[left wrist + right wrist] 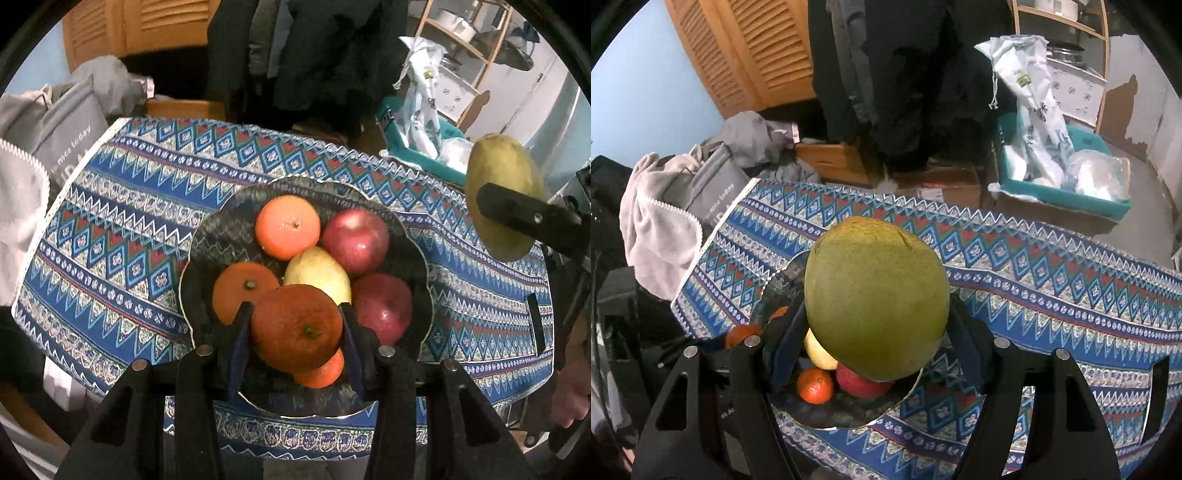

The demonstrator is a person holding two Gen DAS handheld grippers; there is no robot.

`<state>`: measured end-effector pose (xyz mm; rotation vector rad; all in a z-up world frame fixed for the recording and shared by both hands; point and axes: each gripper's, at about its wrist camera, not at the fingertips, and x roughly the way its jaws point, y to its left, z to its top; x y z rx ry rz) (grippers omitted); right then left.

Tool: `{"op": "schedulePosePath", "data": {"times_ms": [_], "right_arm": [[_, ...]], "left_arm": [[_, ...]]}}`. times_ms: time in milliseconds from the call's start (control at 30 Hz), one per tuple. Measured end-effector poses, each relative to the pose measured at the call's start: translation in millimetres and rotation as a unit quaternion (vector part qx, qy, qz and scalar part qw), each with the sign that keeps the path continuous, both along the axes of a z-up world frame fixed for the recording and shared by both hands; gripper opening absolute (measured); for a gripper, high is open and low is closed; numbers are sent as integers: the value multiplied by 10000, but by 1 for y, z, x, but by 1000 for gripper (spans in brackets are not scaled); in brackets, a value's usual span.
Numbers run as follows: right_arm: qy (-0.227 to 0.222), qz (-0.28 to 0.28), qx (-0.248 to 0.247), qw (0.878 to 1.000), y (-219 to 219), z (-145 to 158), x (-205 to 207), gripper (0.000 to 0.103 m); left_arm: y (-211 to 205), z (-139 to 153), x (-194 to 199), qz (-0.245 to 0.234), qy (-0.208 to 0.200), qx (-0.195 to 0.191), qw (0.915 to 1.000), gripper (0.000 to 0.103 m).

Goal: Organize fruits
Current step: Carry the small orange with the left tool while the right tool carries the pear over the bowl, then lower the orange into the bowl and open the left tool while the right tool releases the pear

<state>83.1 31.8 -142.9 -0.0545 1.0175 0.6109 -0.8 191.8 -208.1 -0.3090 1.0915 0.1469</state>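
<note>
Our left tool [295, 328] is clamped on an orange [296, 328], one finger on each side of it, and we hold it over the near part of the dish [207, 236]. Under it sits a small orange [322, 372], half hidden. In the dish we see two more oranges, one at the back [287, 226] and one on the left [242, 291], a yellow pear [319, 275] in the middle, and two red apples on the right, one behind [355, 242] the other [382, 308]. The fruits lie packed together, touching.

Our right tool [877, 325] grips a big green mango [877, 295], its fingers pressed against both flanks, and the mango hangs above the dish's right edge. From the right wrist we glimpse, below the mango, the pear, an apple and a small orange in the dish. From the left wrist the mango shows up high at the right, clear of the dish, with one black finger [524, 214] across it.

The dish rests on the counter's patterned blue cloth [122, 221].
</note>
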Motion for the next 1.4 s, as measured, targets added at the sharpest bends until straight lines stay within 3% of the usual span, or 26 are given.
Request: {"op": "schedulePosePath", "data": {"times_ms": [167,467,600,1033,1400], "right_arm": [[41,64,-58,10000,4,-4,-2,72],[130,149,-146,9997,11,-13,-5,72],[211,245,-187,9993,18,-20,-6,72],[559,491,-426,9963,44,-56,-3,72],[742,521,-592,9941,55,-77,3,73]], "left_arm": [[9,-3,1,201,78,-213,9995,46],[11,4,3,226,0,-181,9996,50],[19,12,1,406,-130,-78,9991,58],[36,27,-2,703,-382,162,9967,58],[44,30,-6,835,-422,113,9955,59]]}}
